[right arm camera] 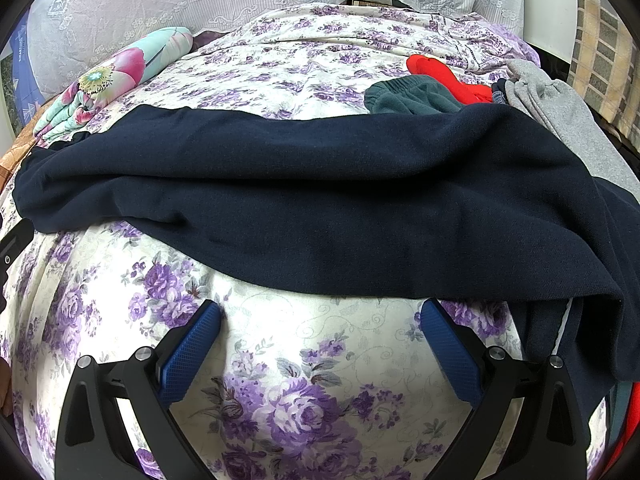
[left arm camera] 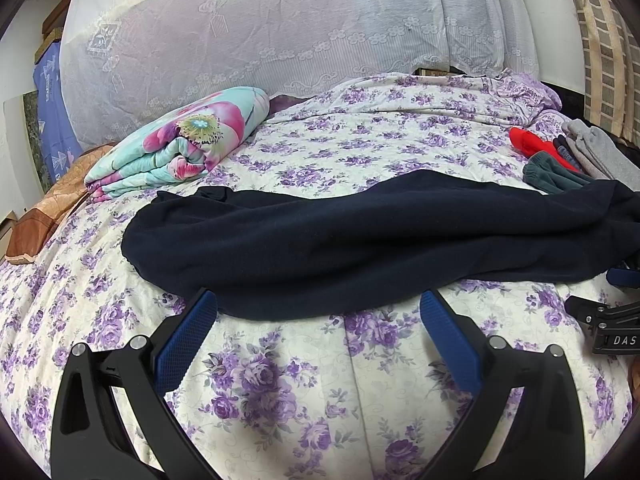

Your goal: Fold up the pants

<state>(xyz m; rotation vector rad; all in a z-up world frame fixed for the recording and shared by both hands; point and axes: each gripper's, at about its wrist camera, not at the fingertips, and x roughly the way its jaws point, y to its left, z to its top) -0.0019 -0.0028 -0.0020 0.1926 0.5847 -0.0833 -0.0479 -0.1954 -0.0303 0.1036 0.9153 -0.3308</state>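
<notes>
Navy pants (left arm camera: 340, 236) lie across the bed (left arm camera: 280, 380). Left claw (left arm camera: 318, 304) and right claw (right arm camera: 320, 314) both gape wide, empty, near the hem.

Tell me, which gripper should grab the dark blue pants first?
Probably the left gripper: its open fingers already sit at the near edge of the navy pants. The right gripper, also open, has bare flowered bedsheet between its fingertips.

Open floral bed (left arm camera: 280, 380) in front of the navy pants (left arm camera: 320, 240). Folded quilt (left arm camera: 180, 140) blocking far left; heaped clothes (right arm camera: 440, 84) crowding far right, touching the pants.
</notes>
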